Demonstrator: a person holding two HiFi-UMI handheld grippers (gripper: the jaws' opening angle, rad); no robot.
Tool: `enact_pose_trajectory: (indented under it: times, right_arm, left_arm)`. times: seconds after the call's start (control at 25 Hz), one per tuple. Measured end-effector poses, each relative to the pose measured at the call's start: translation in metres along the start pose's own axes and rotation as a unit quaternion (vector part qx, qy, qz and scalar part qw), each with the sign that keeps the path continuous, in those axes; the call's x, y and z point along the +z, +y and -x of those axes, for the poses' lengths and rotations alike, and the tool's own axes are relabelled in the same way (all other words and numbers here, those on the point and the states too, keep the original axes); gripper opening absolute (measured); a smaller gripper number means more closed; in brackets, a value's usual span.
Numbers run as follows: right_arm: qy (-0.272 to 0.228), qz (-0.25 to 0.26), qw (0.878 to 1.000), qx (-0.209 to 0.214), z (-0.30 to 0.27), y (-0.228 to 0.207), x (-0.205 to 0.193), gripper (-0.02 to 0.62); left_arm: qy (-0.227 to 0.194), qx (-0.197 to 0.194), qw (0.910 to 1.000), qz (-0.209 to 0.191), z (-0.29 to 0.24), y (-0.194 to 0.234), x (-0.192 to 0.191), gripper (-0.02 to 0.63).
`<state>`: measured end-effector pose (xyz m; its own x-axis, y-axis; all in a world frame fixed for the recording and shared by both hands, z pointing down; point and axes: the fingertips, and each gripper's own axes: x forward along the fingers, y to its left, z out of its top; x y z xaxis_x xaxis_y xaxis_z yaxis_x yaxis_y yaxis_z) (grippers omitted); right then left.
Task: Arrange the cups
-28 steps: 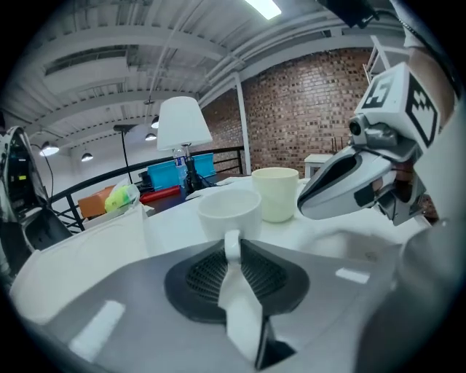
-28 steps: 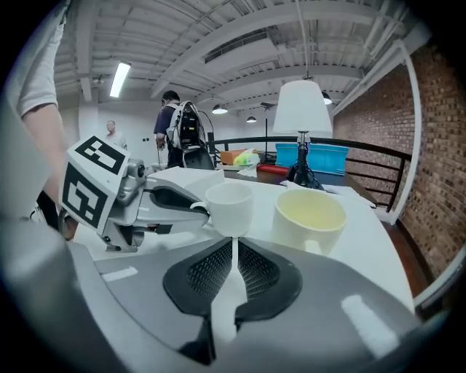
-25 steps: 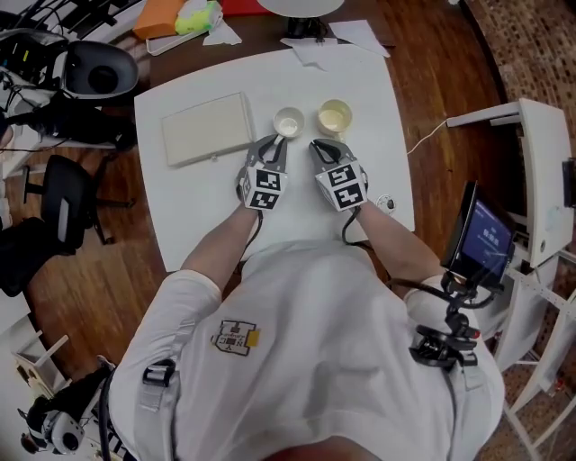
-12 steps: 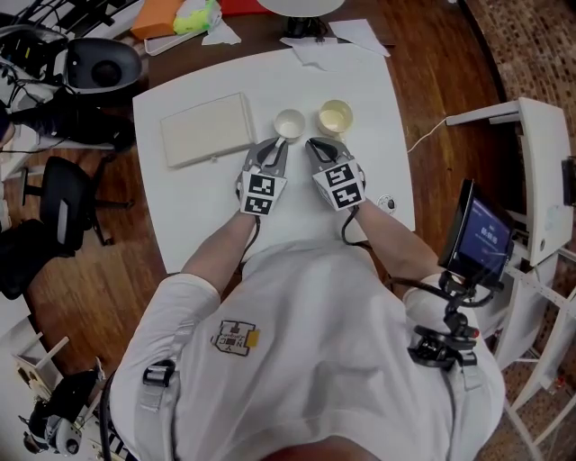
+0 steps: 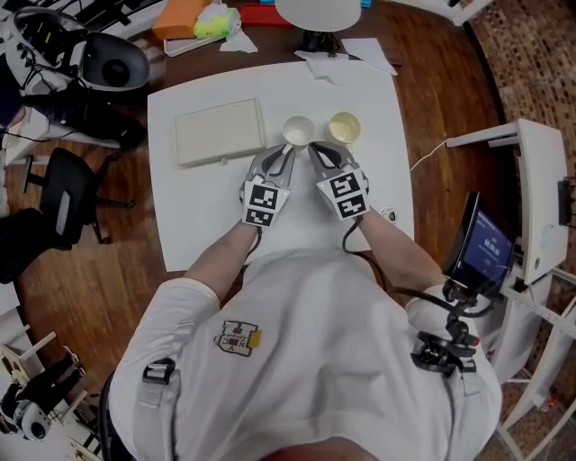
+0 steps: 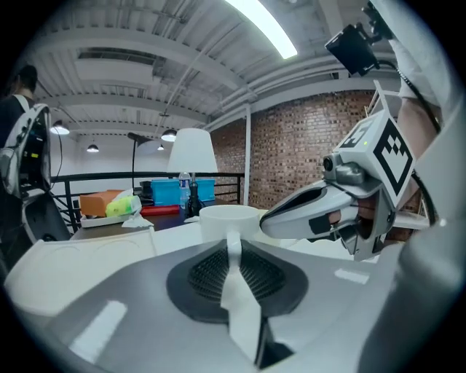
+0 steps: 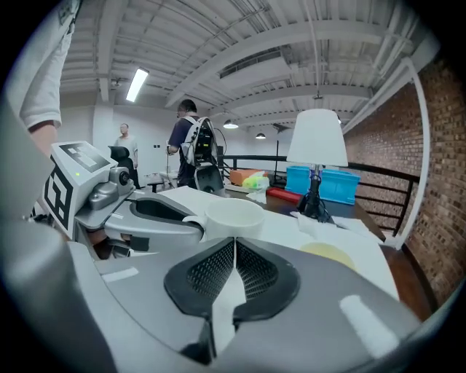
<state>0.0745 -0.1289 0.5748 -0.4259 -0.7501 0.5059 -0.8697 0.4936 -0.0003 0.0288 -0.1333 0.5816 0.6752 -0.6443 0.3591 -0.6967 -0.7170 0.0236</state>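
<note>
A white cup (image 5: 298,131) and a pale yellow cup (image 5: 345,128) stand side by side at the middle back of the white table (image 5: 198,216). My left gripper (image 5: 287,149) is shut on the white cup's handle. In the left gripper view the handle (image 6: 233,251) runs between the pads, with the cup (image 6: 229,217) just beyond. I cannot tell whether that cup touches the table. My right gripper (image 5: 317,149) is shut with nothing in it, close beside the left one. From the right gripper view the yellow cup (image 7: 331,255) lies ahead to the right.
A flat white box (image 5: 220,132) lies left of the cups. A lamp base (image 5: 317,11), loose papers (image 5: 364,49) and an orange item (image 5: 180,15) sit along the far edge. A small round object (image 5: 387,214) is near the table's right edge. A tablet on a stand (image 5: 489,243) is off to the right.
Both grippers have risen a little and look larger in the head view. The left one stays at the white cup's handle. The right jaws have closed the last bit.
</note>
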Motion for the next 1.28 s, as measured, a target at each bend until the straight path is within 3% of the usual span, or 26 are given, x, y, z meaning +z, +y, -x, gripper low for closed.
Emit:
enact_pose_trajectory:
  times: [0.28, 0.76, 1.0, 1.28]
  right_arm:
    - [-0.053, 0.038, 0.998, 0.021, -0.007, 0.037, 0.064, 0.008]
    - [-0.070, 0.082, 0.991, 0.076, -0.087, 0.142, 0.135, 0.004]
    - [-0.049, 0.088, 0.993, 0.065, -0.135, 0.164, 0.152, 0.002]
    - [-0.012, 0.087, 0.995, 0.046, -0.164, 0.159, 0.137, 0.002]
  left_arm:
    - [-0.053, 0.049, 0.9974, 0.001, 0.048, 0.044, 0.041, 0.040]
    - [-0.064, 0.143, 0.9873, 0.027, 0.132, 0.163, 0.032, 0.041]
    - [-0.065, 0.148, 0.9859, 0.041, 0.138, 0.216, 0.021, 0.041]
    - [-0.060, 0.134, 0.9873, 0.061, 0.119, 0.233, -0.002, 0.041]
